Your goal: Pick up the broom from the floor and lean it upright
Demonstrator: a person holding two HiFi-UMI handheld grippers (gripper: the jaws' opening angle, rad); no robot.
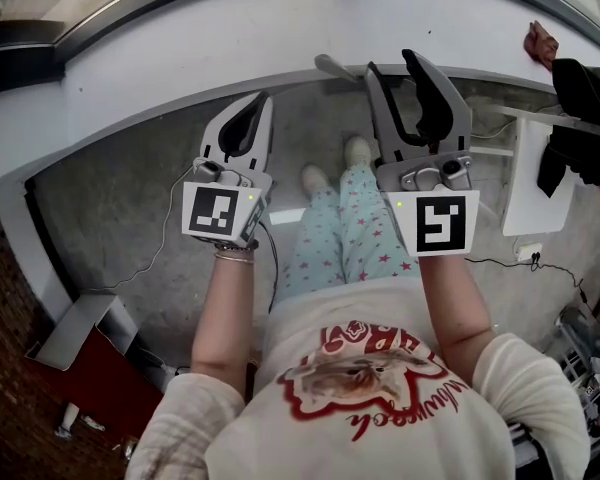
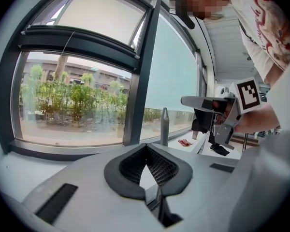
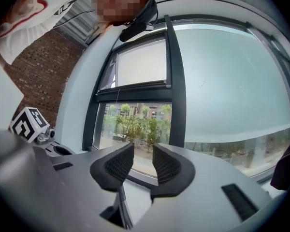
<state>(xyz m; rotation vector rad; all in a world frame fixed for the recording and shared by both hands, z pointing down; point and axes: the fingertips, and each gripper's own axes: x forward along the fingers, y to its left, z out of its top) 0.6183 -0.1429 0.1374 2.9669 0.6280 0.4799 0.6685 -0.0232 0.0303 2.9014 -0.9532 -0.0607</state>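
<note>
A grey broom handle [image 1: 332, 68] stands against the white window ledge, its top end showing just left of my right gripper [image 1: 392, 65]. In the left gripper view the same handle [image 2: 164, 125] rises as an upright grey pole with a pointed tip beyond the jaws. The broom's head is out of sight. My right gripper [image 3: 142, 154] is open, with a clear gap between its pads and only the window behind. My left gripper [image 1: 261, 101] hangs lower and to the left; its pads [image 2: 157, 166] meet at the tips with nothing in them. Neither gripper touches the handle.
A curved white ledge [image 1: 180, 68] runs under the big window. A white table [image 1: 535, 183] with dark clothing [image 1: 585, 108] stands at the right, and a red cloth [image 1: 542, 40] lies on the ledge. A red box [image 1: 90, 368] and cables [image 1: 165, 238] lie on the floor at left. The person's legs [image 1: 345, 233] are below.
</note>
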